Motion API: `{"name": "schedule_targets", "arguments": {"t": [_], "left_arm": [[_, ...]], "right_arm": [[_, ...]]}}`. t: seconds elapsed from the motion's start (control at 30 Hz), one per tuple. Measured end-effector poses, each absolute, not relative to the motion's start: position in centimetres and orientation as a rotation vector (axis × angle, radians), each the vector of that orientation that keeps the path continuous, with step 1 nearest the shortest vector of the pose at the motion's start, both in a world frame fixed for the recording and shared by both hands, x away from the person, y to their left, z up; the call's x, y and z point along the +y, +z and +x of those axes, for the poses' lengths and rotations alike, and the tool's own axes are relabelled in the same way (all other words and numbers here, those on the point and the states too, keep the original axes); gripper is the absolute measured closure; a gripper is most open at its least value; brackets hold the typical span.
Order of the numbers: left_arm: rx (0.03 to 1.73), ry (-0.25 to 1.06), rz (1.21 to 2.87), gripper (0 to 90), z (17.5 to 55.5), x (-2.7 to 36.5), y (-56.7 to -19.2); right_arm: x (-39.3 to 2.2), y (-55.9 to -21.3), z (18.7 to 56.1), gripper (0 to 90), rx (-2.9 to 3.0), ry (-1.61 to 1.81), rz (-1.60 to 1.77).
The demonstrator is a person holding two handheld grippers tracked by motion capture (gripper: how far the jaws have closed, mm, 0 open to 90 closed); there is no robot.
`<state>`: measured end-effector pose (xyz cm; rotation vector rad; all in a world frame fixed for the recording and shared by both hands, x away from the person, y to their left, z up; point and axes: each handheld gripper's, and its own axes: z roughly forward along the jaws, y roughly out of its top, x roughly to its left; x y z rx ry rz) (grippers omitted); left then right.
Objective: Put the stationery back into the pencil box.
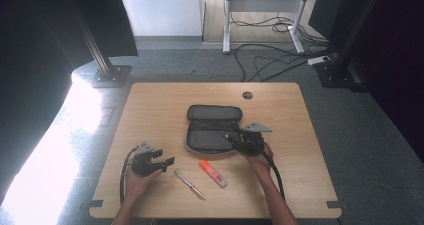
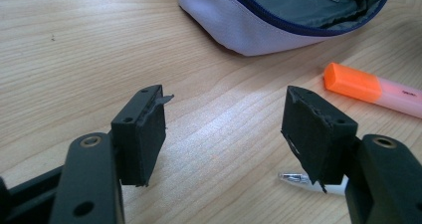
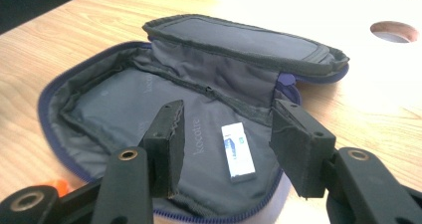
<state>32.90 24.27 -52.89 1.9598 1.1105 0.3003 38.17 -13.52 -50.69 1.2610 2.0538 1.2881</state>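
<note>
Right claw (image 3: pixel 224 144) open over the unzipped grey fabric pencil case (image 3: pixel 124 109)

The small white eraser (image 3: pixel 238 152) lies inside between its jaws, long axis pointing away; the wide, empty left claw (image 2: pixel 224 134) sits nearer the orange highlighter (image 2: pixel 370 87) on the wooden surface (image 2: pixel 74 45).

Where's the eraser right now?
The eraser lies inside the open pencil case, on its grey lining; in the right gripper view it sits just beyond the right gripper, between its open jaws.

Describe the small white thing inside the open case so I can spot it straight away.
Find the open pencil case mid-table. On its grey lining lies a small white eraser, just beyond the right gripper. It is the one item inside; the highlighter and pen lie outside.
</note>
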Motion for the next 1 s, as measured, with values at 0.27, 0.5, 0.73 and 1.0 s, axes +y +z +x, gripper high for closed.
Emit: {"name": "schedule_targets", "arguments": {"t": [0.27,0.5,0.73,1.0], "left_arm": [[1.125,0.305,1.961,34.2,33.0,24.5,-53.0],[1.126,0.298,1.961,34.2,33.0,24.5,-53.1],[1.124,0.301,1.962,34.1,32.9,24.4,-53.1],[1.118,0.301,1.968,34.1,32.9,24.4,-53.0]], "right_arm": [[-14.3,-50.5,36.2,46.6,2.062,1.320,1.229],[-15.0,-50.7,34.7,46.5,2.048,1.348,1.229],[-15.2,-50.7,33.9,46.6,2.048,1.358,1.222],[-15.4,-50.7,32.5,46.6,2.058,1.360,1.210]]}}
